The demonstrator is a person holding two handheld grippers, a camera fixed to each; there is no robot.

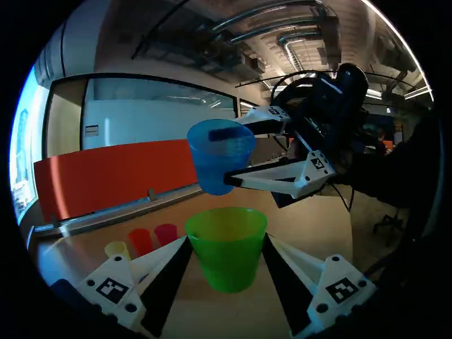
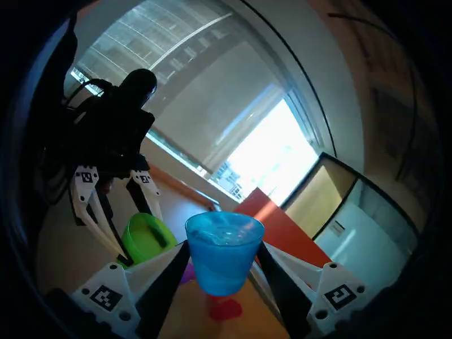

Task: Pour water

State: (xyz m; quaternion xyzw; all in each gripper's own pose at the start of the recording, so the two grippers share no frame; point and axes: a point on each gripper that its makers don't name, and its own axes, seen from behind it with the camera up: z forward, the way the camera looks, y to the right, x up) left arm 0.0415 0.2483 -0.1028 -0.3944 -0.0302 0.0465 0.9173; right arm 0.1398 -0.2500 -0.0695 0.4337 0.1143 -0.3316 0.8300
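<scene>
In the left gripper view my left gripper (image 1: 227, 257) is shut on a green cup (image 1: 227, 247), held upright above the table. Just above and behind it, the right gripper (image 1: 230, 152) holds a blue cup (image 1: 219, 156), tilted a little toward the green one. In the right gripper view my right gripper (image 2: 223, 265) is shut on the blue cup (image 2: 224, 259), with water inside it. The left gripper (image 2: 121, 231) shows at lower left, holding the green cup (image 2: 146, 237).
A wooden table (image 1: 316, 226) lies below both cups. Yellow (image 1: 117, 248), red (image 1: 140, 240) and pink (image 1: 166, 233) cups stand on it at the left. An orange partition (image 1: 113, 175) runs behind. A person's dark sleeve (image 1: 390, 169) reaches in from the right.
</scene>
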